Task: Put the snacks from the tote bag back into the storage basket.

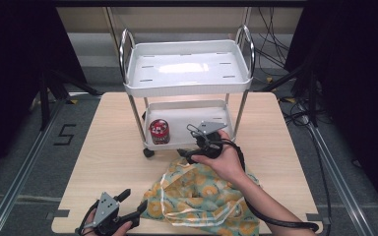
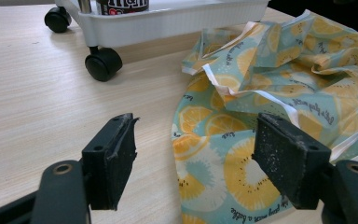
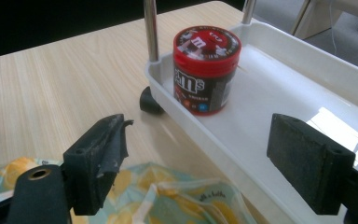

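Listing contents at one moment, seen from above and along both tools.

Surface (image 1: 108, 142): pale wood grain, rounded corners, notches along the near edge at 7 and 5 o'clock. Bare wood broad at 9 o'clock; narrower strip at 3 o'clock.

Room: grey floor, metal rails along both sides, a "5" marked on the floor at 9 o'clock, cables on the floor at 1 to 3 o'clock, dark drapes either side.

White two-tier trolley (image 1: 187, 81): standing at 12 o'clock on the surface, black castors, chrome posts, upper tray bare and glossy.

Red-lidded candy tub (image 1: 159, 131): upright in the lower tray, at its left end, near the front rim; also plain in the right gripper view (image 3: 206, 70).

Citrus-print cloth bag (image 1: 202, 196): crumpled at 6 o'clock, reaching the near edge, just short of the trolley's front castors.

Left hand-held gripper (image 1: 132, 205): at 7 o'clock near the surface's edge, jaws released and spread, the bag's left hem between and just ahead of them.

Right hand-held gripper (image 1: 189, 154): over the bag's far edge, beside the lower tray's front rim, jaws released and wide, tub ahead, untouched.
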Available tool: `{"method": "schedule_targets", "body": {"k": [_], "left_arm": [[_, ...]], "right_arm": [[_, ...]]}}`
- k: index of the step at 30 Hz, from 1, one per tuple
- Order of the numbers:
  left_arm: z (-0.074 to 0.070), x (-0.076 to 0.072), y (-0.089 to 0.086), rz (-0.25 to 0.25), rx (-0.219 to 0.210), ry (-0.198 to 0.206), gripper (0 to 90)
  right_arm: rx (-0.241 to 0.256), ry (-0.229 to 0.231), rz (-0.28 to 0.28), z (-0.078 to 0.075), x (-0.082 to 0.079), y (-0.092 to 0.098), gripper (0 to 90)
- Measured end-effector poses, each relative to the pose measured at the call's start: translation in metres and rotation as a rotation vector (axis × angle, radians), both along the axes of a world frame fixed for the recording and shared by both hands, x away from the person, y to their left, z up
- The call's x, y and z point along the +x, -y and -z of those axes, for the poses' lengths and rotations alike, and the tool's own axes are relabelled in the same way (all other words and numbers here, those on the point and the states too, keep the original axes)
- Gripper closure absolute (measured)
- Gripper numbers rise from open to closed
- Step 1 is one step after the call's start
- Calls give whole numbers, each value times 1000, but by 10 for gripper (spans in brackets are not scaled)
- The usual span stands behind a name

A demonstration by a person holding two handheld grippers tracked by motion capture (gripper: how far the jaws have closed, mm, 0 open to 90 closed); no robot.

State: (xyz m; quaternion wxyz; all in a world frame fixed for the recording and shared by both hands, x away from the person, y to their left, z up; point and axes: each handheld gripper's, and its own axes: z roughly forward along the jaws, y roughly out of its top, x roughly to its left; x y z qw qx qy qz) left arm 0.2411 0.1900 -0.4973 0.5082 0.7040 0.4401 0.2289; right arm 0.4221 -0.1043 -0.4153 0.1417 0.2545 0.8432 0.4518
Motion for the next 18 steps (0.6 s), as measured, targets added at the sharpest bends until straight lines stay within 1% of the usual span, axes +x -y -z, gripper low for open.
{"method": "schedule_targets", "body": {"k": [1,2,3,5,6,7,8,9,11,12,14,15,16,18], "left_arm": [[0,0,0,3,10,-2,291],[0,0,0,-1,8,-6,291],[0,0,0,-2,4,-5,291],[0,0,0,1,2,-2,291],[0,0,0,1,2,-1,291],[0,0,0,-1,4,-2,291],[0,0,0,2,7,1,291],[0,0,0,2,8,0,291],[0,0,0,0,5,-4,291],[1,1,0,7,-1,4,291],[1,1,1,8,-2,5,291],[1,1,1,8,-2,5,291],[1,1,1,7,-2,5,291],[1,1,1,7,-2,4,291]], "right_arm": [[6,-2,-10,1,0,2,208],[5,7,-19,2,-1,4,208],[13,7,-7,3,-3,5,208],[11,15,-9,4,-4,9,210],[16,6,-3,5,-5,11,210],[9,6,-7,6,-6,13,210],[15,1,-4,7,-8,15,211],[16,4,17,9,-10,17,211],[23,-13,26,10,-13,20,214],[14,-5,17,11,-13,23,215],[28,9,17,13,-15,26,218],[25,12,22,14,-16,29,220],[25,0,18,14,-18,31,221],[37,-1,33,16,-21,34,226]]}}
